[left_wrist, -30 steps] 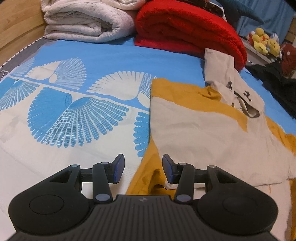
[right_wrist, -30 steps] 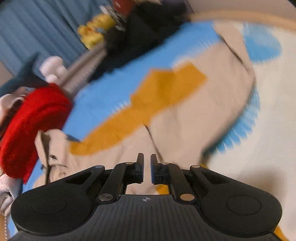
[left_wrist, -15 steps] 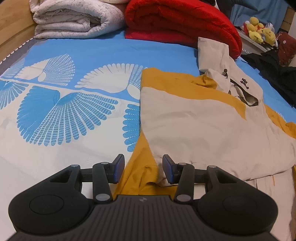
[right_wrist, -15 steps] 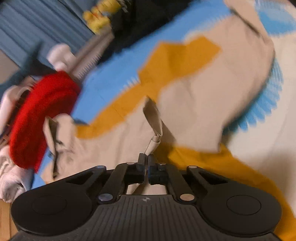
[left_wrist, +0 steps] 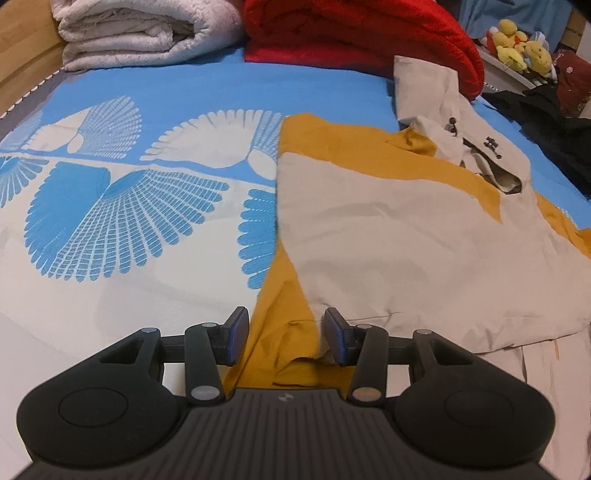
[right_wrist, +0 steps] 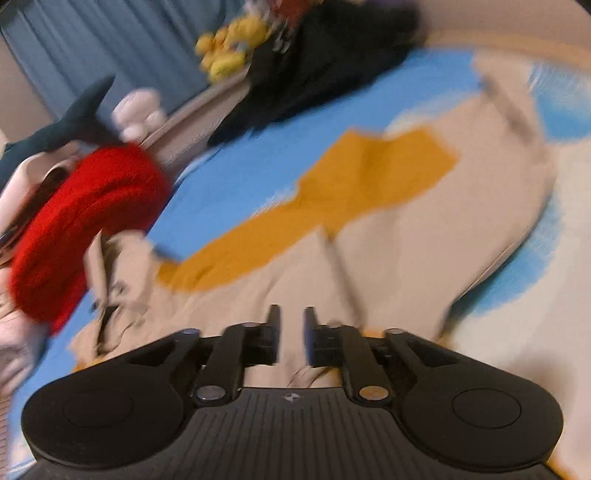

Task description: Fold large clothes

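Observation:
A beige and mustard jacket point(left_wrist: 406, 240) lies spread on the blue and white bedsheet point(left_wrist: 129, 221), its hood point(left_wrist: 436, 96) towards the red blanket. My left gripper point(left_wrist: 286, 325) is open just above the jacket's near mustard edge, which lies between its fingers without being pressed. In the blurred right wrist view the jacket point(right_wrist: 424, 229) fills the middle. My right gripper point(right_wrist: 291, 321) hovers over the beige cloth with its jaws opening, and nothing is pinched between them.
A rolled red blanket point(left_wrist: 362, 33) and a folded white quilt point(left_wrist: 140, 33) lie at the head of the bed. Black clothes point(left_wrist: 546, 122) and yellow plush toys point(left_wrist: 517, 48) sit at the far right. A wooden bed frame point(left_wrist: 22, 66) runs along the left.
My left gripper has sunk closer to the jacket's near edge, still open. My right gripper pinched a beige fold half a second ago and has let it go, its jaws now parted.

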`<state>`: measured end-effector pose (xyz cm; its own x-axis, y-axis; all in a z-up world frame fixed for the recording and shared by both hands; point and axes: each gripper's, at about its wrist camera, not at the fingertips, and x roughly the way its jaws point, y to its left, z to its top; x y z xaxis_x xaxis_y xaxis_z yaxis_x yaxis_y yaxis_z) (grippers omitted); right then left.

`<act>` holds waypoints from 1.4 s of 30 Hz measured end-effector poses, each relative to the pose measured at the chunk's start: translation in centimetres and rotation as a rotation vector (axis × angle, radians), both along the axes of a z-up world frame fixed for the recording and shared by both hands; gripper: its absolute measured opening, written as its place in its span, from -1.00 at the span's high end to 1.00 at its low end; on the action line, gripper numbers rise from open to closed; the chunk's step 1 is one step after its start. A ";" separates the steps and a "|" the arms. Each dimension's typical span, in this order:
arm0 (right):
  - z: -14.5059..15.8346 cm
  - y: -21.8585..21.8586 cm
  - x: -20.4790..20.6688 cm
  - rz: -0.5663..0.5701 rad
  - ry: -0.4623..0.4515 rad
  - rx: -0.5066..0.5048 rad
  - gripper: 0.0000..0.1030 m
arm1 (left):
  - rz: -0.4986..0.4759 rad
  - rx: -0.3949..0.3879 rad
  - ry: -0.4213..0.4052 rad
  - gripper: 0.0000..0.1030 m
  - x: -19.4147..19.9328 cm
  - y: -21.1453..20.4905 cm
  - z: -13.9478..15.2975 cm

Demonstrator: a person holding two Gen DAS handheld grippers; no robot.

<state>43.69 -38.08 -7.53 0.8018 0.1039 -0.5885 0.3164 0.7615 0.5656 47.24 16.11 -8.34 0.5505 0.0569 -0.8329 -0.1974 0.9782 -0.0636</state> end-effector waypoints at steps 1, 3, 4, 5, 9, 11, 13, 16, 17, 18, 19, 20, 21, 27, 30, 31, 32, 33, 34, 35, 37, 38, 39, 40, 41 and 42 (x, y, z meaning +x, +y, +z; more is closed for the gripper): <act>-1.2 0.1 0.7 0.017 0.070 0.017 0.54 | -0.009 0.001 -0.007 0.03 0.0 -0.2 0.0; -3.3 0.1 1.4 0.005 0.180 0.019 0.59 | -0.029 0.015 -0.013 0.03 0.0 -0.8 -0.2; -3.1 0.3 1.3 0.001 0.161 0.016 0.59 | -0.038 0.018 -0.010 -0.02 0.0 -0.9 -0.5; -2.7 0.6 1.5 0.012 0.168 -0.008 0.58 | -0.041 0.011 0.003 -0.06 0.2 -0.9 -1.0; -0.4 0.0 1.3 -0.005 0.102 -0.091 0.57 | -0.014 0.026 0.091 -0.23 0.7 -0.6 -2.8; 0.6 -1.6 0.7 -0.043 0.070 -0.100 0.57 | -0.021 0.039 0.067 -0.23 0.6 -1.2 -1.7; 1.4 -3.5 0.2 -0.082 0.047 -0.135 0.57 | -0.052 0.055 0.022 -0.24 0.4 -2.1 -0.3; 3.0 -7.4 -0.7 -0.146 0.010 -0.184 0.62 | -0.075 0.074 -0.019 -0.24 0.3 -2.9 0.8; 3.5 -8.9 -1.0 -0.166 -0.004 -0.197 0.70 | -0.075 0.062 -0.020 -0.24 0.4 -3.2 1.1; 3.9 -10.3 -1.2 -0.190 -0.016 -0.212 0.75 | -0.076 0.047 -0.021 -0.24 0.5 -3.3 1.2; 4.3 -11.8 -1.6 -0.222 -0.026 -0.227 0.75 | -0.081 0.037 -0.028 -0.24 0.4 -3.5 1.4; 4.6 -13.4 -1.7 -0.253 -0.033 -0.239 0.75 | -0.088 0.041 -0.037 -0.24 0.3 -3.7 1.6; 4.7 -14.7 -1.9 -0.273 -0.040 -0.249 0.73 | -0.094 0.052 -0.046 -0.24 0.2 -3.9 1.8; 2.5 -23.2 1.9 -0.308 0.040 -0.277 0.35 | -0.112 0.079 -0.045 -0.24 -0.2 -4.2 1.6; 0.7 -26.8 4.8 -0.301 0.118 -0.301 0.27 | -0.107 0.090 -0.044 -0.24 -0.1 -4.1 1.5; 0.1 -27.9 5.7 -0.304 0.135 -0.302 0.23 | -0.105 0.088 -0.046 -0.24 -0.1 -4.1 1.5; -0.5 -28.9 6.6 -0.305 0.150 -0.300 0.22 | -0.104 0.088 -0.046 -0.24 0.0 -4.1 1.4; -0.9 -29.3 7.4 -0.304 0.164 -0.303 0.20 | -0.103 0.090 -0.047 -0.24 0.0 -4.1 1.4; -1.3 -30.1 8.3 -0.303 0.182 -0.311 0.19 | -0.107 0.094 -0.047 -0.24 0.0 -4.2 1.3; -1.7 -30.6 9.1 -0.301 0.193 -0.322 0.19 | -0.114 0.102 -0.046 -0.24 0.1 -4.3 1.2; -2.2 -31.4 10.3 -0.281 0.202 -0.322 0.15 | -0.122 0.115 -0.043 -0.24 0.1 -4.5 1.0; -2.5 -31.7 11.0 -0.274 0.211 -0.319 0.15 | -0.126 0.118 -0.042 -0.24 0.1 -4.5 0.9; -2.6 -31.8 11.5 -0.273 0.219 -0.321 0.15 | -0.130 0.121 -0.040 -0.24 0.2 -4.5 0.8; -2.6 -31.8 12.0 -0.269 0.222 -0.324 0.15 | -0.132 0.123 -0.038 -0.24 0.2 -4.5 0.7; -2.6 -31.7 12.4 -0.263 0.220 -0.328 0.15 | -0.133 0.126 -0.036 -0.24 0.2 -4.4 0.6; -2.5 -31.6 12.7 -0.256 0.219 -0.335 0.15 | -0.136 0.127 -0.034 -0.24 0.2 -4.4 0.6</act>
